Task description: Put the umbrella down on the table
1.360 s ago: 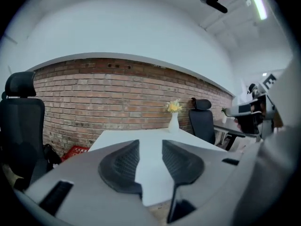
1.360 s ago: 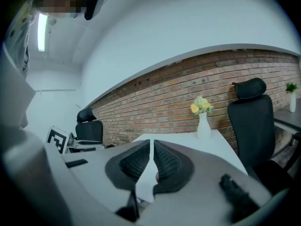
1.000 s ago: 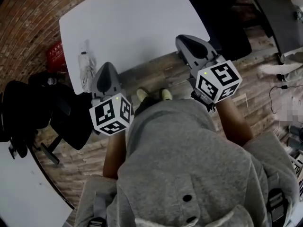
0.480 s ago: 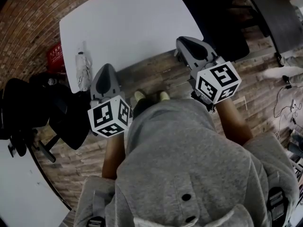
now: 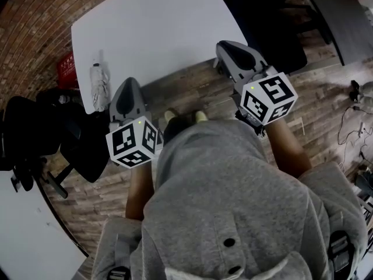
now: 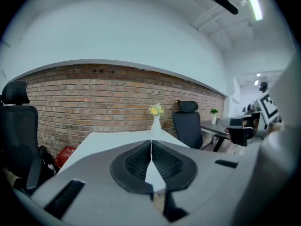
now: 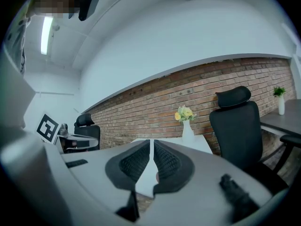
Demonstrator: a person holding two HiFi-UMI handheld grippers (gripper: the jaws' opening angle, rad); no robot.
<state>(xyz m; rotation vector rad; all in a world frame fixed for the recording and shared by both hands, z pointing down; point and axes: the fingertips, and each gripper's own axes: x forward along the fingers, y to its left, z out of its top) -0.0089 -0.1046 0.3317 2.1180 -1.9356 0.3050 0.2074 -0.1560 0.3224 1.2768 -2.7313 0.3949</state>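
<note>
Folded umbrella (image 5: 100, 85) lying flat on the white desk (image 5: 163, 28), close along the desk's left edge as seen in the head view, touched by neither tool. Left tool (image 5: 129, 86) at the near desk edge, just beside the umbrella's near end but apart from it, jaws pressed together on nothing. Right tool (image 5: 226, 46) at the desk's near right corner, jaws likewise together and empty. White vase of yellow flowers (image 6: 156, 119) at the far end of the desk, brick wall (image 6: 94, 98) behind, black office chair (image 6: 188, 124) alongside.
</note>
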